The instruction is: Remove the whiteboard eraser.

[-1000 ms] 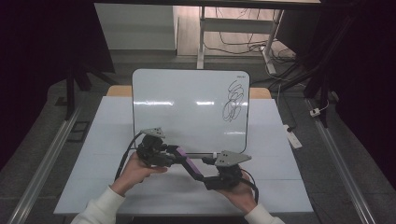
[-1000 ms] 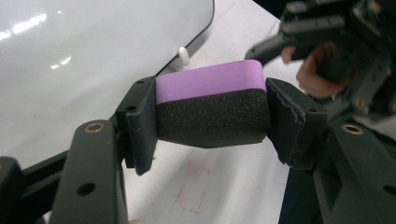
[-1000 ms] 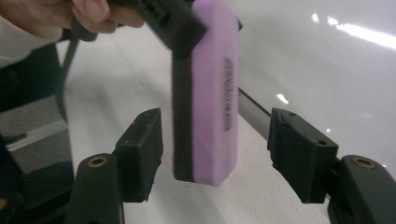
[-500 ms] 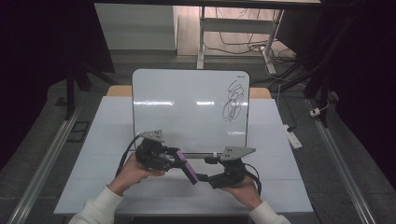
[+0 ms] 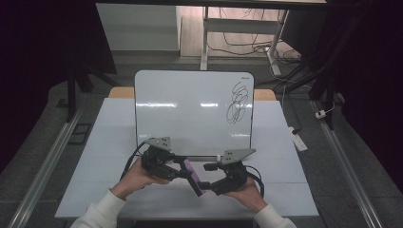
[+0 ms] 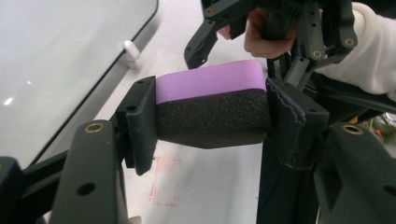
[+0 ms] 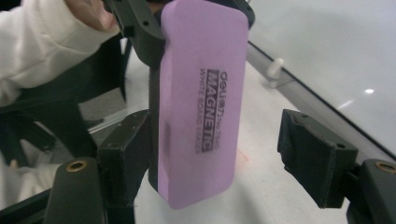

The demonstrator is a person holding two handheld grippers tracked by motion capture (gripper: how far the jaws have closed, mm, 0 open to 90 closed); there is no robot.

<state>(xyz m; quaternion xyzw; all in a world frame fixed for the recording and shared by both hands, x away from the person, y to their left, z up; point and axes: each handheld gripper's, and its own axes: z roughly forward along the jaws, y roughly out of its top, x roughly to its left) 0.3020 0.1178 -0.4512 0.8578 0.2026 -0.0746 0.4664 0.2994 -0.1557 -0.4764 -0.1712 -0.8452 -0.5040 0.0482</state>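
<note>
A purple whiteboard eraser (image 5: 192,176) with a black felt side hangs over the table's front, between the two grippers. My left gripper (image 5: 183,172) is shut on it, with both pads pressing its ends (image 6: 212,102). My right gripper (image 5: 205,175) is open, and its jaws have just been opening. In the right gripper view the eraser (image 7: 201,102) stands between those jaws, its printed purple face toward the camera. It lies against the left pad and sits well clear of the right pad (image 7: 313,149). A whiteboard (image 5: 190,109) behind them carries a black scribble (image 5: 236,103) at its right.
The white table (image 5: 109,142) has the whiteboard propped on small white feet (image 6: 130,48). A faint red mark (image 6: 166,186) is on the tabletop under the eraser. A power strip (image 5: 298,140) lies on the floor to the right, and desk legs and cables stand behind.
The right gripper's jaws have spread apart and come off the eraser. The left gripper still holds it, and both hands stay about where they were.
</note>
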